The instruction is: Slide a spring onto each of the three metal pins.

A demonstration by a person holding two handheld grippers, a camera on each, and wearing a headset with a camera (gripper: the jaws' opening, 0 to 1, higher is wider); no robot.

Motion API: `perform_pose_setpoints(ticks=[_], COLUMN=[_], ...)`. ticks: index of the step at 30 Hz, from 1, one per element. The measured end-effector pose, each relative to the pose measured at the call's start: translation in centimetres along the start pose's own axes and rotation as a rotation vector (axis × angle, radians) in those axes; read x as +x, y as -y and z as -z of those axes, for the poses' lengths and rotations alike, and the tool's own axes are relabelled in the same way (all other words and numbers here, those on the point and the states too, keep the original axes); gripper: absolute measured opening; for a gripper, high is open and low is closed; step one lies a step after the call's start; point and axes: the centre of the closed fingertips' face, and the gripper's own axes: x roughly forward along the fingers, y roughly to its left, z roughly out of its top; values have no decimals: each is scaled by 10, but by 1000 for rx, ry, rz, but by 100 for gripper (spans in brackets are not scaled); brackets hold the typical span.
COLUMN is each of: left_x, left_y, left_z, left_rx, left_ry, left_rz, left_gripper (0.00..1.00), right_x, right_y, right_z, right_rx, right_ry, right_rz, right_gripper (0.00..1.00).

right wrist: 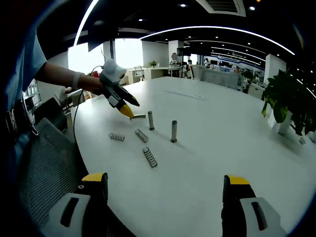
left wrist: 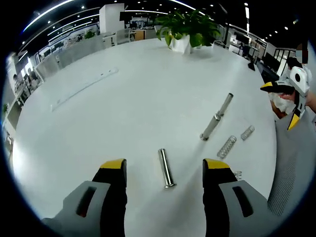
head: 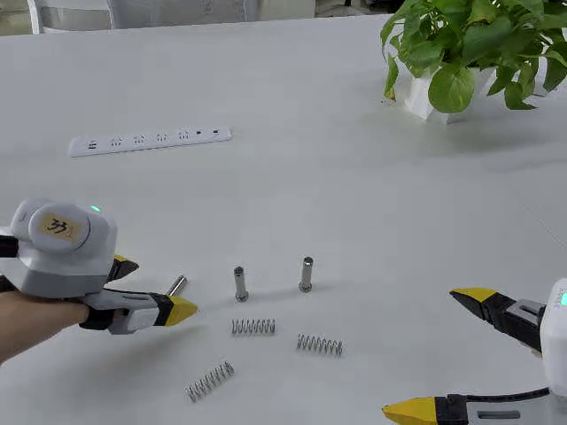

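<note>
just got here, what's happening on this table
A person works with two handheld tools. The left tool is open, its jaws either side of a pin lying flat on the table, not gripping it. Two other pins stand upright, and three springs lie loose nearby, none on a pin yet. The right tool hangs open off to the side.

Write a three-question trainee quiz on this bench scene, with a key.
1. True or false: all three short silver metal pins stand upright on the white table.
2. How many coiled wire springs lie loose on the table? A) two B) three C) four
3. Fill in: the left gripper has its open jaws either side of a pin that is ___ on the table.
Key: 1 false, one lies flat; 2 B; 3 lying.
</note>
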Motion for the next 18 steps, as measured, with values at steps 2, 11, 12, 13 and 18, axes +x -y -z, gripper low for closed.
perform_pose_setpoints(ticks=[2, 11, 12, 13, 18], left_x=[3, 13, 14, 15, 20], left_y=[-2, -5, -5, -5, -5], left_z=[0, 2, 2, 3, 6], left_rx=[0, -6, -4, -4, -16], left_ry=[-7, -43, -46, -50, -71], left_rz=[-9, -16, -16, -15, -12], left_gripper=[56, 36, 35, 33, 26], right_x=[0, 0, 0, 1, 1], right_y=[0, -1, -1, 0, 0], right_z=[1, 4, 4, 4, 5], right_rx=[3, 11, 11, 13, 12], right_ry=[0, -3, -1, -1, -1], right_rz=[0, 2, 3, 3, 4], right_gripper=[97, 96, 96, 96, 96])
